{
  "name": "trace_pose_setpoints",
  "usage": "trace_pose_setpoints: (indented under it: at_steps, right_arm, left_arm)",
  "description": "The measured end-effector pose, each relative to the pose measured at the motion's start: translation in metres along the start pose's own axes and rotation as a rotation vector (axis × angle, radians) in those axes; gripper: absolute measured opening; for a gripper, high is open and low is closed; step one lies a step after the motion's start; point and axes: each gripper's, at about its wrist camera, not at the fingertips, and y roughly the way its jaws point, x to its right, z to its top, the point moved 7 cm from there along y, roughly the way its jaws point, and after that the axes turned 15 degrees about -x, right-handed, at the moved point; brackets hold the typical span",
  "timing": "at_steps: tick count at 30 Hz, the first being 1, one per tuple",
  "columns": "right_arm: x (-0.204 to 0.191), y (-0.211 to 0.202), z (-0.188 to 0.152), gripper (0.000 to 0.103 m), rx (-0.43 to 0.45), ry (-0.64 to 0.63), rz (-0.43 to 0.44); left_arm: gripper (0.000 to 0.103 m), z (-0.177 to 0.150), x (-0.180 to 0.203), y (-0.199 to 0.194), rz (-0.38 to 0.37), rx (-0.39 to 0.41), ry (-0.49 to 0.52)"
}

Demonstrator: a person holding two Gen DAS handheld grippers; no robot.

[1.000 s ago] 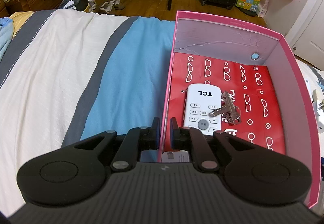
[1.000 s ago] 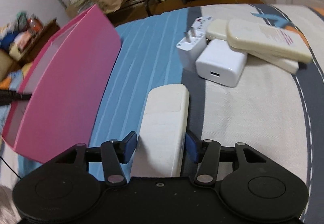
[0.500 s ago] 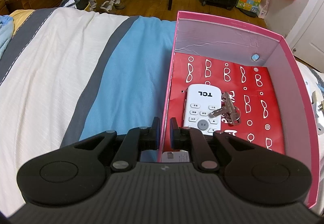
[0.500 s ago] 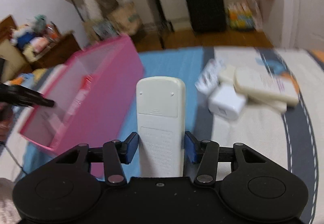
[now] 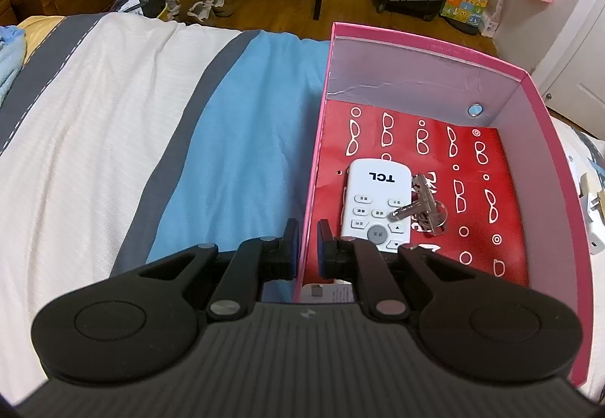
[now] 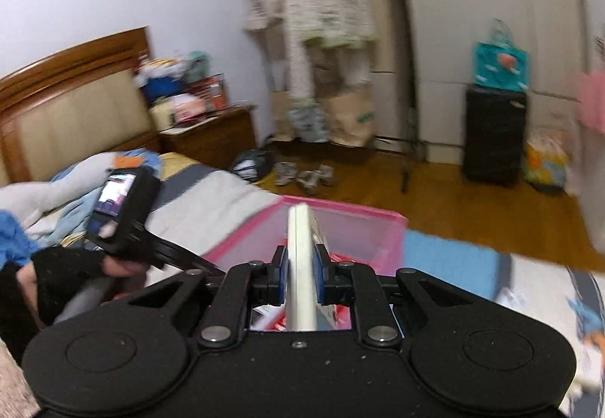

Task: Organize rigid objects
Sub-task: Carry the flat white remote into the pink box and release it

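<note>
Right gripper (image 6: 298, 280): your jaws are clamped on the thin edges of a cream remote (image 6: 300, 266), which stands on edge between the pads and points toward the pink box (image 6: 340, 215) just ahead and below. Left gripper (image 5: 307, 244): your jaws are pinched shut on the near-left wall of that box (image 5: 314, 160), one finger outside and one inside, steadying it on the striped bedspread (image 5: 242, 138). Inside the box, on the red patterned liner, a white TCL remote (image 5: 378, 202) lies flat with a bunch of keys (image 5: 425, 206) touching its right side; the liner to the right of the keys is bare.

To do this step well, keep the left hold firm so the wall does not flex. Carry the cream remote over the rim, roll your wrist back so it lies flat, lower it onto the bare liner clear of the keys, and release only once it rests.

Against the frame a second ago: the cream remote then lay flat on the bed beside two white chargers, straddled by wide jaws. The jaws have since been closing onto it, and it is now lifted, turned on edge and at the box. The left view is unchanged.
</note>
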Motion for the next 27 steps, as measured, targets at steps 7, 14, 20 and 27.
trace_pose_setpoints:
  at_steps: [7,14,20,27]
  right_arm:
    - [-0.030,0.067,0.018,0.015,-0.103,-0.061,0.030]
    - [-0.025,0.114,0.020,0.001,-0.182,-0.080,-0.041]
    - [-0.006,0.134,0.015,0.001,-0.244,0.022,-0.015]
    - [0.009,0.122,0.016,0.010,-0.262,0.109,0.063]
  left_arm:
    - [0.008,0.000,-0.001,-0.001,-0.017,0.007,-0.005]
    - [0.009,0.000,-0.002,0.000,-0.025,0.012,-0.004]
    - [0.007,-0.001,-0.001,-0.001,-0.030,0.016,-0.005]
    - [0.007,0.001,0.000,-0.001,-0.031,0.016,-0.007]
